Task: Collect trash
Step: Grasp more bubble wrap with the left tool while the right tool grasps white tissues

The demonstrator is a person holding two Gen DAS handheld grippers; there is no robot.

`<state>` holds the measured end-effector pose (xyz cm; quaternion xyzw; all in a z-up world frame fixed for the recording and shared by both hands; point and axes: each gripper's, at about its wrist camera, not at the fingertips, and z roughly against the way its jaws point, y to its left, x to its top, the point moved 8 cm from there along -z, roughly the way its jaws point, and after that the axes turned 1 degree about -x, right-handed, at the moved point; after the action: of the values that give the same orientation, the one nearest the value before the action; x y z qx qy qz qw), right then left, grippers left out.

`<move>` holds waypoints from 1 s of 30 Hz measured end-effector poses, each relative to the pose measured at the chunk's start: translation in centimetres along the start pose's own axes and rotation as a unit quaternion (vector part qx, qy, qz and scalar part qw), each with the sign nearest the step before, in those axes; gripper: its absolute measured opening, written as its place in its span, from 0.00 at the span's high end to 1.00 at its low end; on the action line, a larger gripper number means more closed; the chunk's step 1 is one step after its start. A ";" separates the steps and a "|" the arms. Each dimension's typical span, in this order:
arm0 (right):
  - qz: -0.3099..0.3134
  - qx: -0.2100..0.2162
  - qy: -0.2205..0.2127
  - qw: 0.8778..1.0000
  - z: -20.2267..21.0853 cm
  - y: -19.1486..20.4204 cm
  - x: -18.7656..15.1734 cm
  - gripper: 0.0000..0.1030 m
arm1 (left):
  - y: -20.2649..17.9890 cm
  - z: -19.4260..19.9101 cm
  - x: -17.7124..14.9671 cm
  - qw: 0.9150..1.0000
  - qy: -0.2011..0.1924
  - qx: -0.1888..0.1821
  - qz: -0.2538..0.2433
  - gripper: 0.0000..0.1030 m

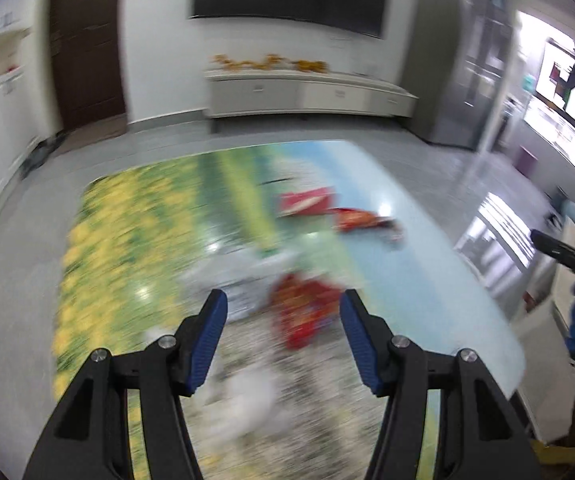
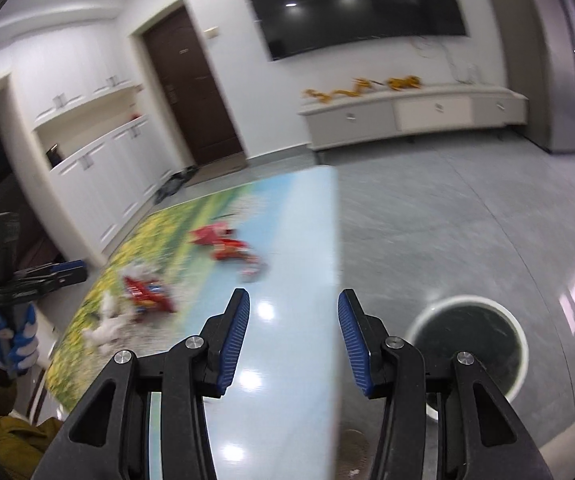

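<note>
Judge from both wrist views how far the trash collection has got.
Barely begun, it appears. Done: nothing visibly; what the trash bin on the floor holds cannot be told. In hand: nothing; left gripper and right gripper are open and empty. Left: red wrappers and white crumpled paper on the table.

no lettering is legible on the blurred wrappers (image 1: 302, 314).
</note>
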<state>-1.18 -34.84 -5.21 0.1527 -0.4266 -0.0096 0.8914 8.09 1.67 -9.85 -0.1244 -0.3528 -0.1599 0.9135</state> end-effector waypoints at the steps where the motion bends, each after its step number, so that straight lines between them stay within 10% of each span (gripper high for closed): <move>1: 0.013 0.014 0.005 1.000 -0.3 1.8 0.1 0.55 | 1.5 0.2 -0.6 1.000 0.003 0.004 0.010 0.45; 15: 0.152 0.100 0.137 0.974 -8.2 18.4 -4.3 0.55 | 7.3 -6.5 -5.6 0.996 0.059 0.027 0.060 0.46; 19: 0.163 0.107 0.170 0.966 -10.0 20.2 -5.7 0.55 | 7.7 -7.5 -5.7 0.997 0.047 0.002 0.066 0.75; 30: 0.207 0.150 0.239 0.937 -16.4 26.8 -8.1 0.39 | 11.8 -5.7 -5.4 0.995 -0.012 -0.011 0.097 0.81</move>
<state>3.17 -3.77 -13.51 0.1909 -0.2197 0.2763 0.9159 12.25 11.63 -18.98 -0.1701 -0.3480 -0.0728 0.9191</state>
